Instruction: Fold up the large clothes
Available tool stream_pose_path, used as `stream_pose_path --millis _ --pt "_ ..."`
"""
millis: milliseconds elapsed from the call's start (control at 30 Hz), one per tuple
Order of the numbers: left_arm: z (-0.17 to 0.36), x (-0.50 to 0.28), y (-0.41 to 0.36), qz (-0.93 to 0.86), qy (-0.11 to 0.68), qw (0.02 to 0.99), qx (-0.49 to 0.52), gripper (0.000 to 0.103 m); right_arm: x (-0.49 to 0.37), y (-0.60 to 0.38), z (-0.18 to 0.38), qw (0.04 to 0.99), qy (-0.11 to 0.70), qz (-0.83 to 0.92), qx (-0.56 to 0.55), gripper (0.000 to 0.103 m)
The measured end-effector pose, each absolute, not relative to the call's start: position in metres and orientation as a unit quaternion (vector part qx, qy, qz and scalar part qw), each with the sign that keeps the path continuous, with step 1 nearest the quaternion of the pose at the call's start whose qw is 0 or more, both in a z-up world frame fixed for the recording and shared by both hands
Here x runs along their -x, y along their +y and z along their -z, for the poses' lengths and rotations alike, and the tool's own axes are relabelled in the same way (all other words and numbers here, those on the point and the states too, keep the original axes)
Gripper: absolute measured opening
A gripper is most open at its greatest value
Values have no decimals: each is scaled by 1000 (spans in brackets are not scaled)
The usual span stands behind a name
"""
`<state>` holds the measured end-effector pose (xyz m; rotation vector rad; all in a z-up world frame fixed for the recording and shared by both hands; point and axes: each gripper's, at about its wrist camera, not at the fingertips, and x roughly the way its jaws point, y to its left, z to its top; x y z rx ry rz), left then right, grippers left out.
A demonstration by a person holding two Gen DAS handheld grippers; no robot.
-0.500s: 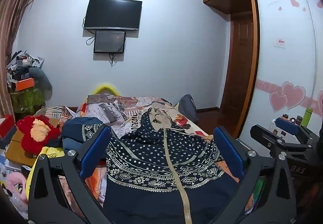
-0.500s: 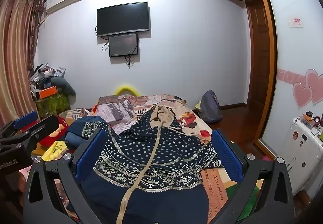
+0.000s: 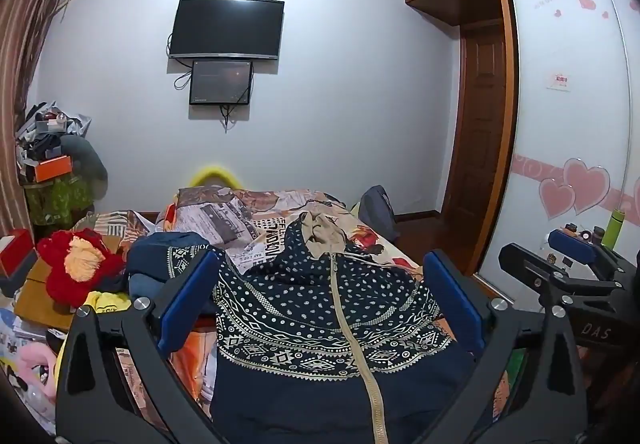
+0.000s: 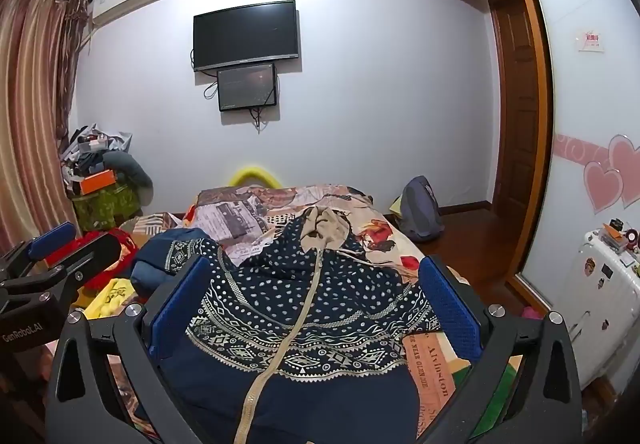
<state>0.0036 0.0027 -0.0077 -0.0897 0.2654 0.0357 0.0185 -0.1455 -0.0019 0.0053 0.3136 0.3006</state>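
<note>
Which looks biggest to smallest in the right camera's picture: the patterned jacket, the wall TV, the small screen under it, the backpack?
1. jacket, though it lies nearest
2. TV
3. small screen and backpack: too alike to rank

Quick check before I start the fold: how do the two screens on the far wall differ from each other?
The upper screen is clearly larger and wider than the lower screen. The upper screen shows plain black; the lower screen shows faint marks and a dim glow. Loose cables hang beside and below the lower screen, fewer around the upper one. Both are dark, rectangular, wall-mounted, one directly above the other.
</note>
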Motion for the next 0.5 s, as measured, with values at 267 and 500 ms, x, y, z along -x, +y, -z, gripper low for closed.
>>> stream_pose_path --millis 267,500 --pt "4 -3 2 -19 133 990 45 103 -23 -143 4 975 161 -151 -2 103" --pt "4 -3 3 -20 133 990 45 103 -22 -142 2 975 161 -153 -3 103"
